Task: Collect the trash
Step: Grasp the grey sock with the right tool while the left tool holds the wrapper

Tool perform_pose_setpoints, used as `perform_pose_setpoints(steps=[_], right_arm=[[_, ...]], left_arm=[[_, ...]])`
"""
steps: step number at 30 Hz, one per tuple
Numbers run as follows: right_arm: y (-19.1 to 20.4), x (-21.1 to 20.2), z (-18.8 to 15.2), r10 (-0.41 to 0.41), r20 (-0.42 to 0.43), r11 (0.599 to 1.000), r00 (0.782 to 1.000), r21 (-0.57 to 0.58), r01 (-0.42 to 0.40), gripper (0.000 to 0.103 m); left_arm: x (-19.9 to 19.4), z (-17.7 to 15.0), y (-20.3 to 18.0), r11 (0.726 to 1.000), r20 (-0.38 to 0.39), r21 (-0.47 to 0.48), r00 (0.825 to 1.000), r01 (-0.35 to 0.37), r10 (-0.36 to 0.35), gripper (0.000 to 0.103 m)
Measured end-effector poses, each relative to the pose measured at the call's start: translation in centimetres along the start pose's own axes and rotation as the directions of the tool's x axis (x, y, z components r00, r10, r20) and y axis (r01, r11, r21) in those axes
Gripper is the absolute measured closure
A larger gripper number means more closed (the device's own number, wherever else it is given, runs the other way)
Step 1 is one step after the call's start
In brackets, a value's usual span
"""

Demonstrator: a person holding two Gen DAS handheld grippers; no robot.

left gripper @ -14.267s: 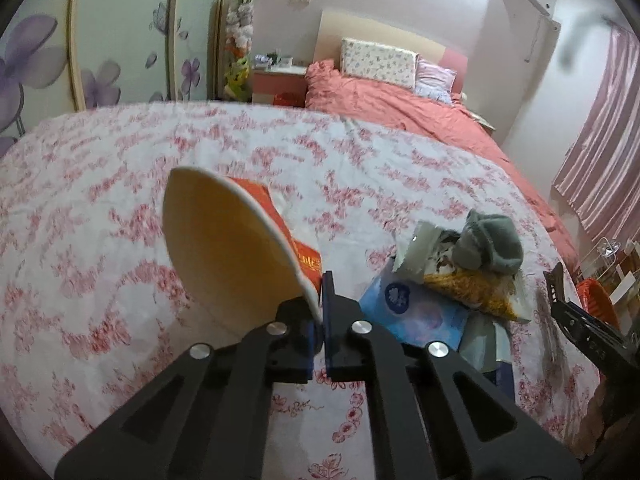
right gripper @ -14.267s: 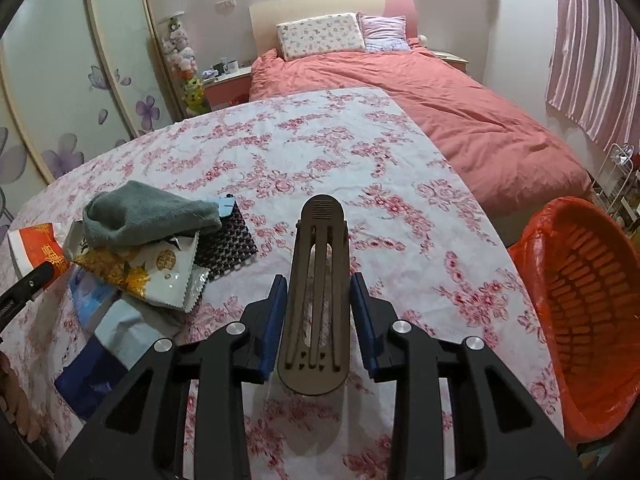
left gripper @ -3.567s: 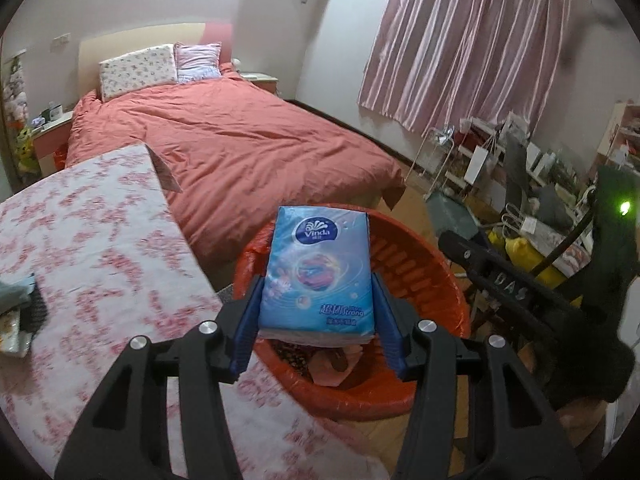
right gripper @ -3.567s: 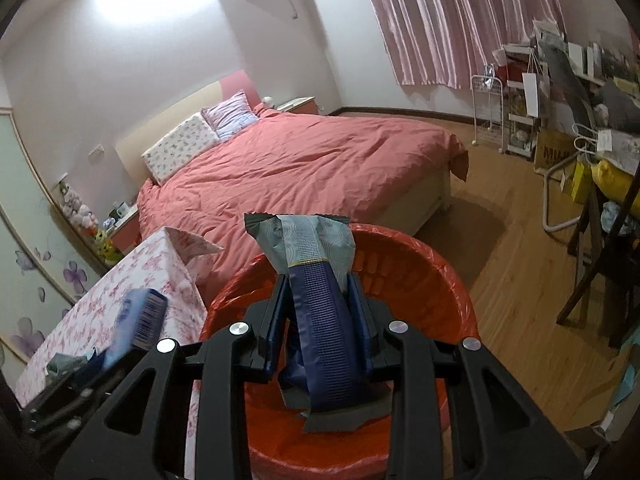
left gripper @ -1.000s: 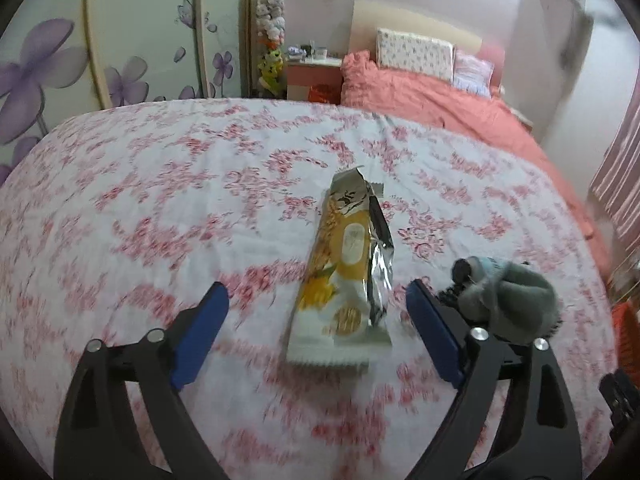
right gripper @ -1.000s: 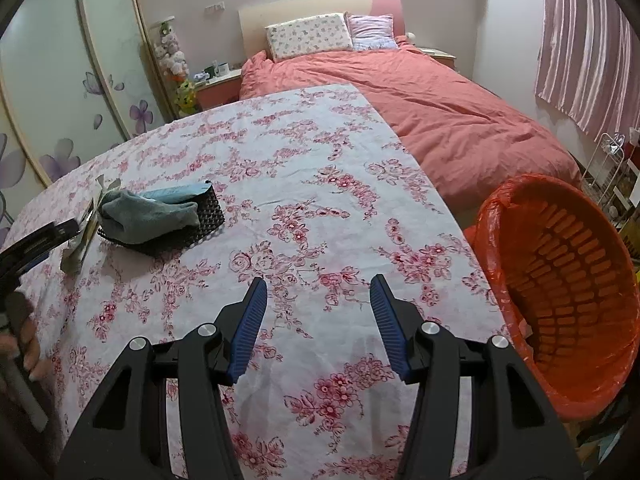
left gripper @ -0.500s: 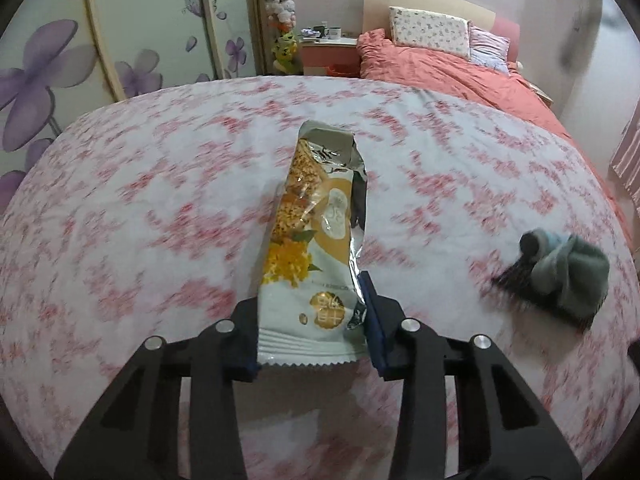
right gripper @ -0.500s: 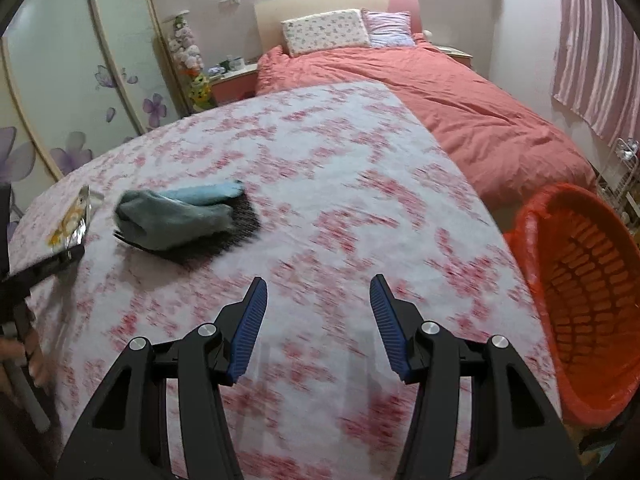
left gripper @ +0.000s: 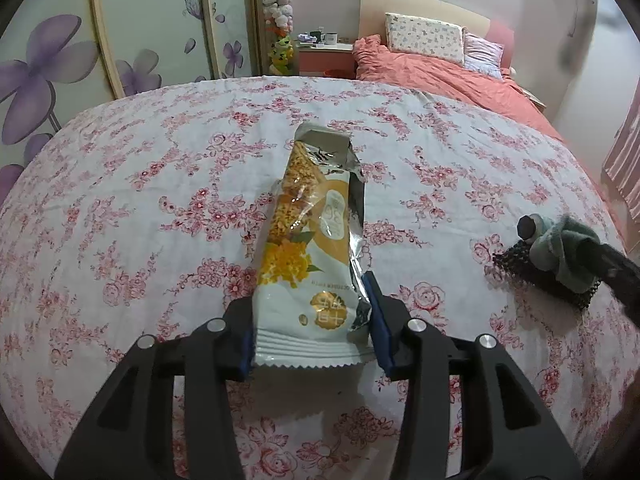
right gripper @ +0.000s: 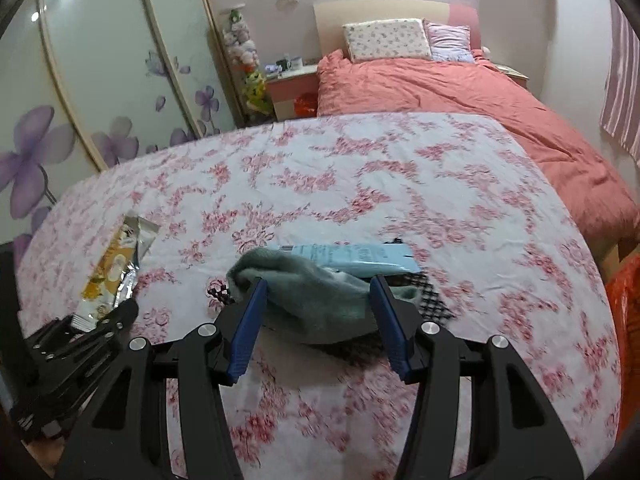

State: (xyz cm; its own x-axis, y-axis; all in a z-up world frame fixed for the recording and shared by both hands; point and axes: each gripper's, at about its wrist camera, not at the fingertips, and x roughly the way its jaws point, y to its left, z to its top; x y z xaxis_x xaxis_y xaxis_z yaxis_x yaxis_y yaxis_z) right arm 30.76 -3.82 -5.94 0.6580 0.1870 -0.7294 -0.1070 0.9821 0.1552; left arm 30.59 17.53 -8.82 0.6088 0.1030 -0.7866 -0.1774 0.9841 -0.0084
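Wrapper [left gripper: 310,256] clamped in left gripper [left gripper: 312,334]

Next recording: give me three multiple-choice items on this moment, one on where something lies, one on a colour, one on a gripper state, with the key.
1. Where does the grey-green cloth lie?
A. on the black mesh mat
B. on the bed pillow
C. in the orange basket

2. What colour is the tablecloth's flower print?
A. blue
B. pink-red
C. green

3. What is the left gripper doing?
A. hanging open, holding nothing
B. shut on the snack wrapper
C. shut on the cloth

Key: 1 A, mesh shows under the cloth; 2 B, pink-red roses on white; 3 B, both pads press the wrapper's sides.
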Motion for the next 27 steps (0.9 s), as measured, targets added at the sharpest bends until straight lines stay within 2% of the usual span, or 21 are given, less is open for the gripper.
perform_pose_setpoints(steps=[1,2,3,6,11,17,21,22,24,27], right_arm=[[0.0,0.2,-0.1,-0.007,-0.008,1.000,1.000,-0.007,0.007,0.062],[-0.1,0.4,-0.3,-0.008,-0.023,1.000,1.000,-0.009,0.008,0.077],[-0.2,0.4,-0.5,0.001,-0.031,1.000,1.000,-0.003,-0.001,0.086],[-0.9,-0.8,-1.4,-0.002,-0.013,1.000,1.000,-0.010,0.001,0.096],[-3.3,-2.9,-2.8,-0.058,0.011,0.998,0.998,0.005,0.058,0.098],[-8.2,-4.0,-3.8,-0.202,-0.009,0.975,0.979,0.096,0.202,0.098],[-9.9,-3.7,-4.3,-0.186,-0.036,0.974,0.982,0.127,0.189,0.098],[-9.9,-3.8,-4.3,-0.185,-0.033,0.975,0.982,0.120,0.188,0.095],[-9.3,-3.5,-4.4,-0.177,-0.034,0.978,0.984,0.102,0.179,0.083],[-8.9,-3.1,-4.6,-0.186,-0.031,0.980,0.982,0.072,0.188,0.080]], left_arm=[[-0.1,0.1,0.1,1.000,0.000,-0.001,1.000,0.001,-0.001,0.058],[-0.1,0.1,0.3,1.000,-0.001,-0.002,1.000,0.004,-0.004,0.058],[-0.1,0.2,0.2,1.000,-0.001,-0.002,1.000,0.005,-0.005,0.057],[-0.2,0.2,0.3,1.000,-0.001,-0.002,1.000,0.005,-0.005,0.057],[-0.2,0.3,0.4,1.000,0.000,-0.006,1.000,0.011,-0.011,0.056],[-0.2,0.3,0.5,1.000,0.001,-0.009,1.000,0.015,-0.015,0.055],[-0.2,0.2,0.5,1.000,0.000,-0.006,1.000,0.012,-0.012,0.055],[-0.2,0.2,0.5,1.000,0.000,-0.006,1.000,0.013,-0.013,0.055],[-0.2,0.2,0.5,1.000,0.000,-0.007,1.000,0.013,-0.013,0.055],[-0.2,0.3,0.5,1.000,0.000,-0.007,1.000,0.015,-0.015,0.054]])
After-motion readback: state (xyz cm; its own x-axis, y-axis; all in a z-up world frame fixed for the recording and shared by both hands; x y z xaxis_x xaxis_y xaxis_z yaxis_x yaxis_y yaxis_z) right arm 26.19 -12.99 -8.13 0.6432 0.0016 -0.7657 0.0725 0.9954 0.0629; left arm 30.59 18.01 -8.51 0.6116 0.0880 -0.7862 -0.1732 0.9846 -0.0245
